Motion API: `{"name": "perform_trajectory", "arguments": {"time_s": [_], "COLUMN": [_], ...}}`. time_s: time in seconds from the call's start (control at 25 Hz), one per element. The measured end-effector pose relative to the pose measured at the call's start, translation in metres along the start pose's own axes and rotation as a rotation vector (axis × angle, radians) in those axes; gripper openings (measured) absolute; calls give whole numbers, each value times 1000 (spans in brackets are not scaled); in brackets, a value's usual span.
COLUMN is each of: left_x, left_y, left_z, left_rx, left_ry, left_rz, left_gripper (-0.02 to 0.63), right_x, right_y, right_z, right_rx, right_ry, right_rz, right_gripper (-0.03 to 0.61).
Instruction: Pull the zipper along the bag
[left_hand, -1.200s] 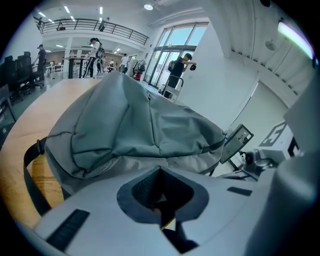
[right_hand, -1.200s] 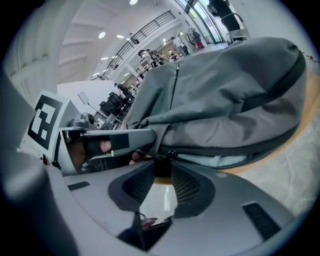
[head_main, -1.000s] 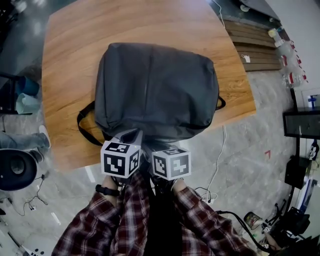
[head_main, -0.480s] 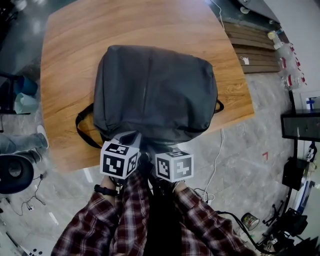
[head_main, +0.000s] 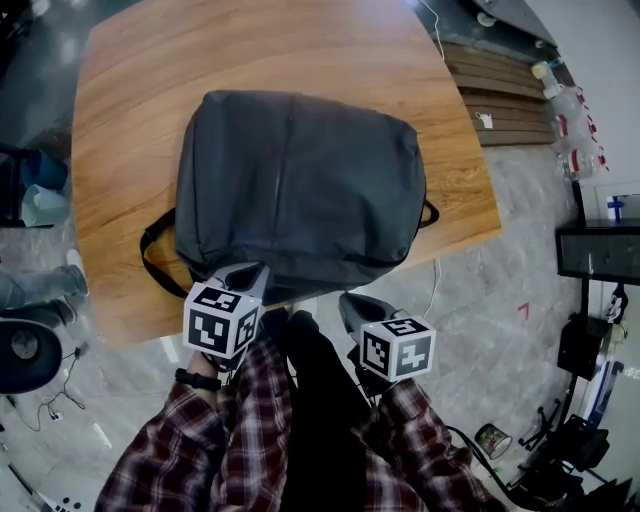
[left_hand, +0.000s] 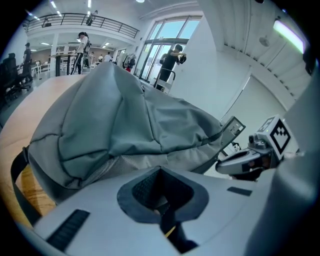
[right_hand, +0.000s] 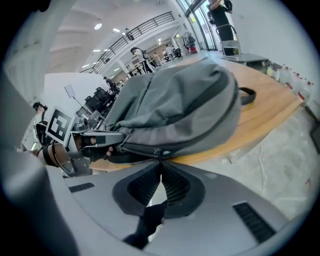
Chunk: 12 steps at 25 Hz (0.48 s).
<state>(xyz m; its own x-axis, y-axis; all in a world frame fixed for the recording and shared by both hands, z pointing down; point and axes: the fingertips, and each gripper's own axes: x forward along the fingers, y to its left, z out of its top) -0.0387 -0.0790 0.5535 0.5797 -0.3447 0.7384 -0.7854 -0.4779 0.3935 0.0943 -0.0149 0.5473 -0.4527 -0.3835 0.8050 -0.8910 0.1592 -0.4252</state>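
Movement! Right claw (right_hand: 160, 171), pinching the zipper pull (right_hand: 157, 151), has slid along the near edge of the bag (head_main: 300, 190), away from the left claw (head_main: 243, 276) clamping its corner; zipper looks to be running.

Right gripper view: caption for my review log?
Right hand-held gripper pinching the zipper pull of a grey backpack on a table.

The bag (head_main: 300, 190) and the surface (head_main: 130, 90) are seen steeply from above by the head view; the bag's near edge is viewed closely and low by both gripper views.
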Motion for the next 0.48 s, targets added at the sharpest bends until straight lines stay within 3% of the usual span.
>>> {"name": "perform_trajectory", "arguments": {"time_s": [0.24, 0.48], "left_x": [-1, 2], "left_y": [-2, -2], "left_z": [-2, -2], "left_rx": [24, 20], "left_ry": [17, 24], "left_rz": [-15, -43], "left_gripper": [8, 8], "right_x": [-34, -44], "right_y": [-57, -120], "right_z": [13, 51], "right_rx": [-142, -196], "right_ry": [-6, -62], "right_rz": [-115, -237], "right_gripper": [18, 19]}}
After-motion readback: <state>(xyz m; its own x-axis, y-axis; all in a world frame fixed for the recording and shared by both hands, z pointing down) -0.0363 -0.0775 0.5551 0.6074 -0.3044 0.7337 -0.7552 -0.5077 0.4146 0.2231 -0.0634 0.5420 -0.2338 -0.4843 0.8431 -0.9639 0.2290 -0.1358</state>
